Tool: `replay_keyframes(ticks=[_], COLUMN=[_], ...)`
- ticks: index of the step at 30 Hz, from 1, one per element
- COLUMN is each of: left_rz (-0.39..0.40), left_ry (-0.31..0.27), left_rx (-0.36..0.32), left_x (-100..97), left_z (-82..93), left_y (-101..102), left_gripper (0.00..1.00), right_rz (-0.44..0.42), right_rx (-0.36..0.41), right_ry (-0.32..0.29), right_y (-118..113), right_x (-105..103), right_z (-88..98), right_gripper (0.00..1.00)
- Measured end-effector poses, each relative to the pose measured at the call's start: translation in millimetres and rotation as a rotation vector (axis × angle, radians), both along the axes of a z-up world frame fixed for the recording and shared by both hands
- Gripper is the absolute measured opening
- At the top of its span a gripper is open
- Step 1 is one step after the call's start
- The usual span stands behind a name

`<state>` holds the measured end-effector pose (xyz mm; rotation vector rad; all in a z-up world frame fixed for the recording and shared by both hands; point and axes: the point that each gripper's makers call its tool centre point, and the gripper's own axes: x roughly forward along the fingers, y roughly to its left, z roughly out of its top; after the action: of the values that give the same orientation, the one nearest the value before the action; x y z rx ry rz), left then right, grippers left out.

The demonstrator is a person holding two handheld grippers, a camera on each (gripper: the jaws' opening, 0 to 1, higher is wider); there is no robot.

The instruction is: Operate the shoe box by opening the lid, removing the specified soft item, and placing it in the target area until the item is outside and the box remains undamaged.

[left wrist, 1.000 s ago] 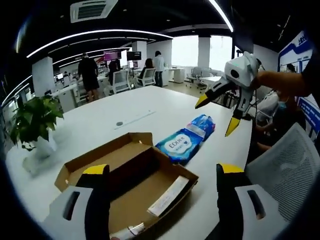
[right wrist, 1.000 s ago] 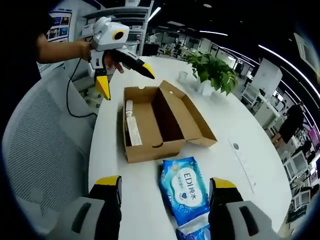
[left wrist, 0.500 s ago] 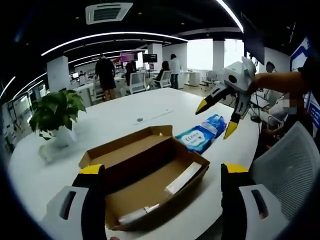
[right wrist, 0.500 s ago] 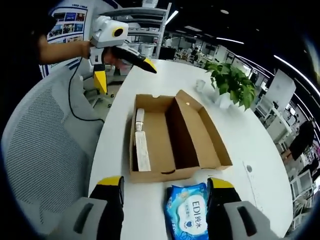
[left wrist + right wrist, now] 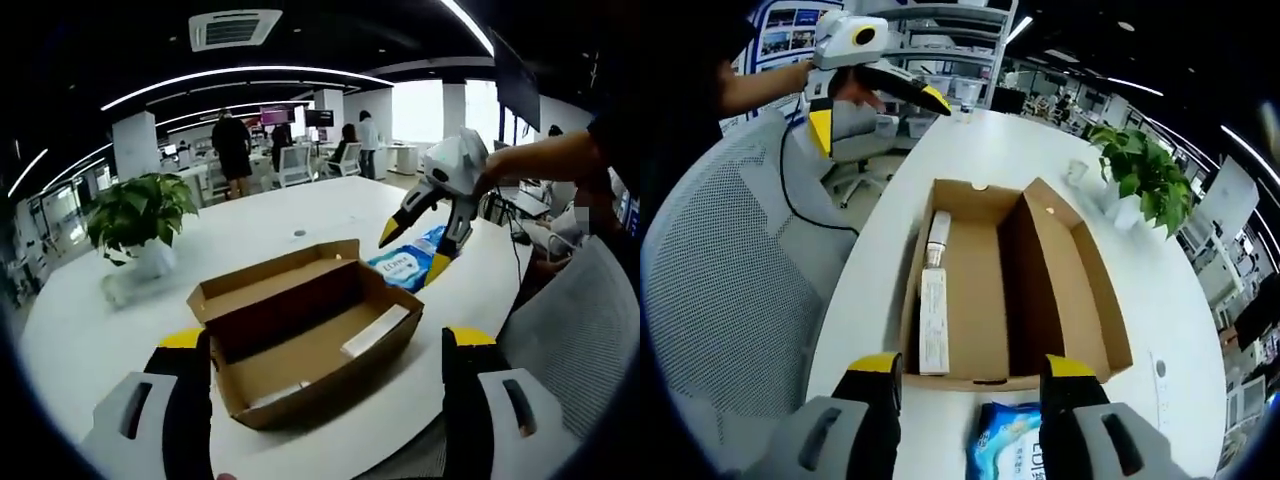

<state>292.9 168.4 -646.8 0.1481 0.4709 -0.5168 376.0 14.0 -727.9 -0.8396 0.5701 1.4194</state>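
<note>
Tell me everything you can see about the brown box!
The shoe box is plain brown cardboard, and it sits open on the white table. Its hinged lid is folded back and lies beside the tray, along the side nearer the potted plant. Inside the tray, against one long wall, lie a long white packet and a small white tube. A blue wipes pack lies on the table just outside one short end. Neither gripper touches the box, and it looks undamaged.
</note>
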Motion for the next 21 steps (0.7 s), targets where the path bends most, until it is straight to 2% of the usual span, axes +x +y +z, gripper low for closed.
replay_keyframes(ticks=[6, 21], left_rz=[0.031, 0.059], left_ry=[-0.01, -0.032], left_rx=[-0.009, -0.004], left_x=[-3.5, -3.5], left_z=[2.7, 8.2], left_y=[11, 33], left_gripper=[1.0, 1.0], right_rz=[0.041, 0.11], right_rx=[-0.042, -0.08], right_ry=[-0.012, 0.045], right_y=[11, 36], right_x=[2, -4], right_z=[-16.9, -46.0], right_gripper=[0.48, 0.4])
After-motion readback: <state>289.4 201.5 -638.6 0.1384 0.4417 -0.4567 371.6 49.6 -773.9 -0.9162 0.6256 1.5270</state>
